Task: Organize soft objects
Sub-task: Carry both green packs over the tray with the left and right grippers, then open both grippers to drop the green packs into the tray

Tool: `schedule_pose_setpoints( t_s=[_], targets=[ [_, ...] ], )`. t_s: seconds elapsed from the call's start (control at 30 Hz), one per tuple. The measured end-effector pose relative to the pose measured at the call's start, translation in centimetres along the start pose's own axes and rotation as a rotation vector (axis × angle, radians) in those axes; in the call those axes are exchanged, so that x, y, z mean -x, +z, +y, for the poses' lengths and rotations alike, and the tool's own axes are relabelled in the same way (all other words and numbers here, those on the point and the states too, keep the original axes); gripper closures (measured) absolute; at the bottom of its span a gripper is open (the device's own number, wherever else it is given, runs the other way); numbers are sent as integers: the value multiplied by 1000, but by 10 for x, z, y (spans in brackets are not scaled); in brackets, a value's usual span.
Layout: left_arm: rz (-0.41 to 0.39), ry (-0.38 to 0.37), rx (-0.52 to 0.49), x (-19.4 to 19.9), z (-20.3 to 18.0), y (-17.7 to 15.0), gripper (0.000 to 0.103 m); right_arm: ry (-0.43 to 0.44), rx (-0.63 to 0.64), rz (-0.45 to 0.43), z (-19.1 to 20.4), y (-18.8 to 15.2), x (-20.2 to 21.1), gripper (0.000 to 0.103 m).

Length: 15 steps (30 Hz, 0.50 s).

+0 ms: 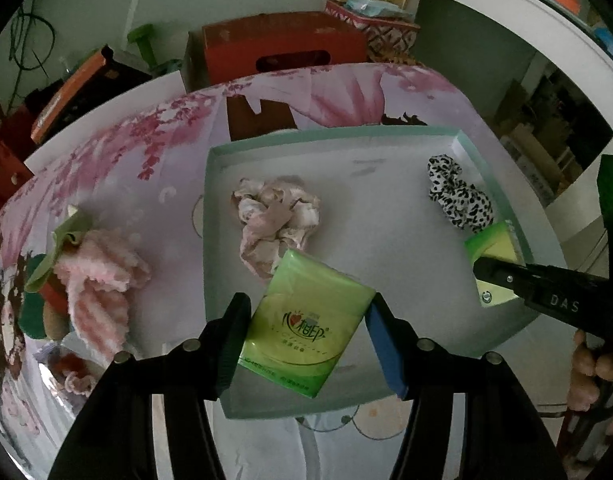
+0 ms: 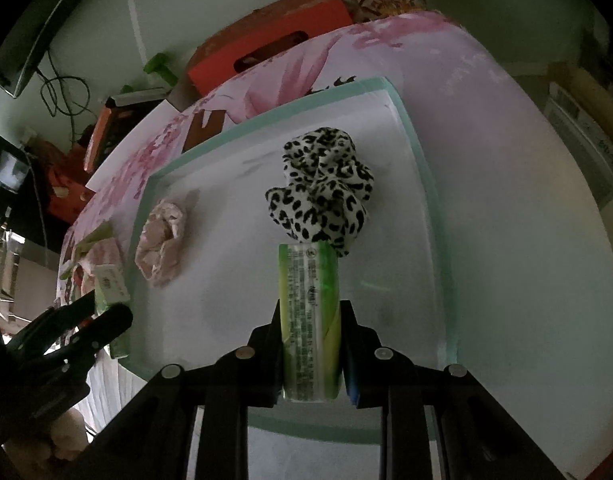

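Observation:
My left gripper is shut on a green tissue pack, held flat over the near part of a shallow mint-rimmed white tray. My right gripper is shut on a second green tissue pack, held on edge over the tray; it also shows in the left wrist view. In the tray lie a beige scrunchie and a leopard-print scrunchie, just beyond the right pack.
A pink fluffy cloth and a green item lie on the flowered tablecloth left of the tray. Red and orange boxes stand behind the table. The table edge curves at the right.

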<state>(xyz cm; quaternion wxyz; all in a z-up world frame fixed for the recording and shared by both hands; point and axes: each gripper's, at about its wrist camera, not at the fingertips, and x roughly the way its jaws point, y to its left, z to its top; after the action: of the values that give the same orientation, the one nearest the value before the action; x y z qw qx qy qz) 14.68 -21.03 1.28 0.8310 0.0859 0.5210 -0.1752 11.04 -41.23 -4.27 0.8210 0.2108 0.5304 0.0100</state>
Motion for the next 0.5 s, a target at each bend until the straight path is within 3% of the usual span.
schedule_pose_setpoints(
  t_s=[0.13,0.27,0.4,0.5],
  targets=[
    [14,-14,9,-7,2,2,41,-16,7,-1,2,2,1,76],
    [8,-34,22,-5,6,3,28,-41,28,-3,10,3,5,76],
    [-10,-22,32,2,10,5,18,-53,41,-11,16,6,11,55],
    [-25,-1,44,8,15,6,9,-67,57,-21,21,6,17,47]
  ],
)
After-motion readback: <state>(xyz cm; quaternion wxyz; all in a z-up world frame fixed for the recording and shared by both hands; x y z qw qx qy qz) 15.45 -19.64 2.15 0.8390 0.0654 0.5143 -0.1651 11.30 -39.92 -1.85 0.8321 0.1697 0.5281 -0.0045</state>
